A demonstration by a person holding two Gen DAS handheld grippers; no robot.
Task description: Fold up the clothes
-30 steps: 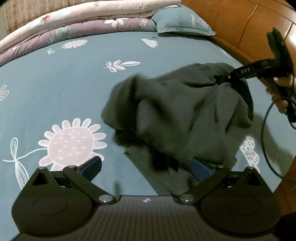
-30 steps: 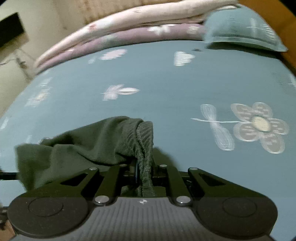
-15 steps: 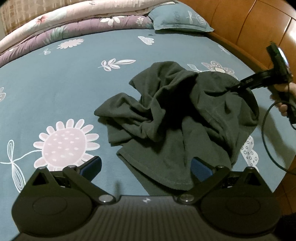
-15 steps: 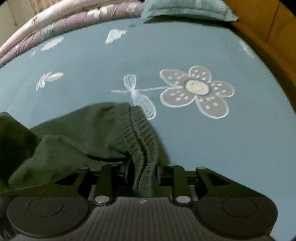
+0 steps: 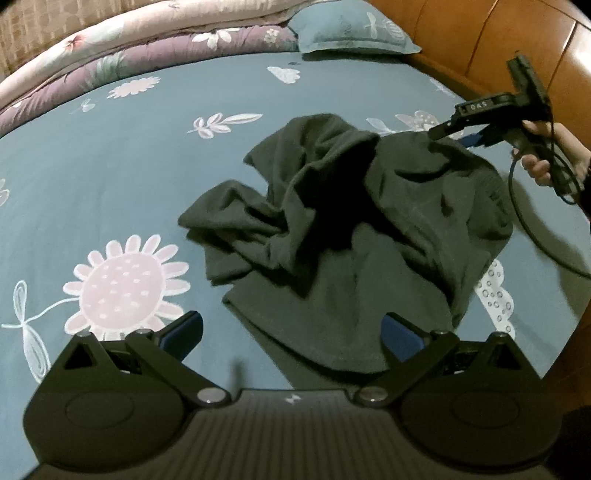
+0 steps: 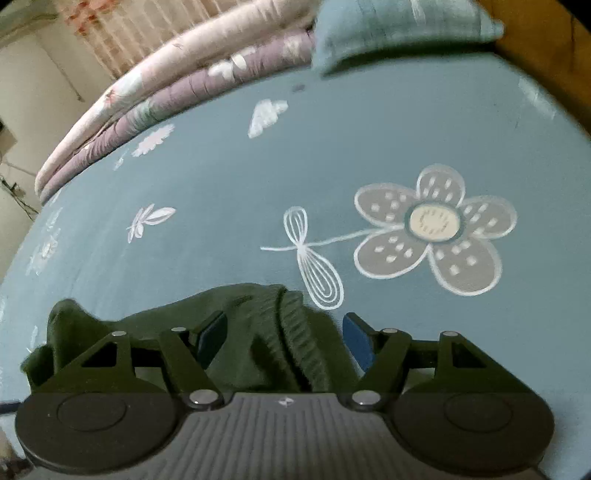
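Nearest in the left wrist view, the left tongs (image 5: 291, 330) stand wide apart with nothing between their blue pads, hovering over the near hem of a dark green garment (image 5: 354, 236). The garment lies crumpled in a heap on the bed (image 5: 122, 173), near its right edge, its folds bunched toward the left and a smoother flap spread toward the near side; a pale pink sunflower print (image 5: 125, 284) shows on the teal sheet to its left. At the garment's far right corner the right tongs (image 6: 284, 332) are held by a hand (image 5: 546, 155), with a black cable (image 5: 532, 229) looping down from the handle. In the right wrist view these tongs are spread apart, and the garment's ribbed hem (image 6: 295, 332) lies loose between the pads without being pinched. Beyond it the sheet carries a grey five-petal flower print (image 6: 436, 225). Farther off, a teal pillow (image 5: 351, 33) rests at the far edge beside a folded pink and purple quilt (image 5: 147, 48), and a brown wooden headboard (image 5: 480, 44) runs along the right.
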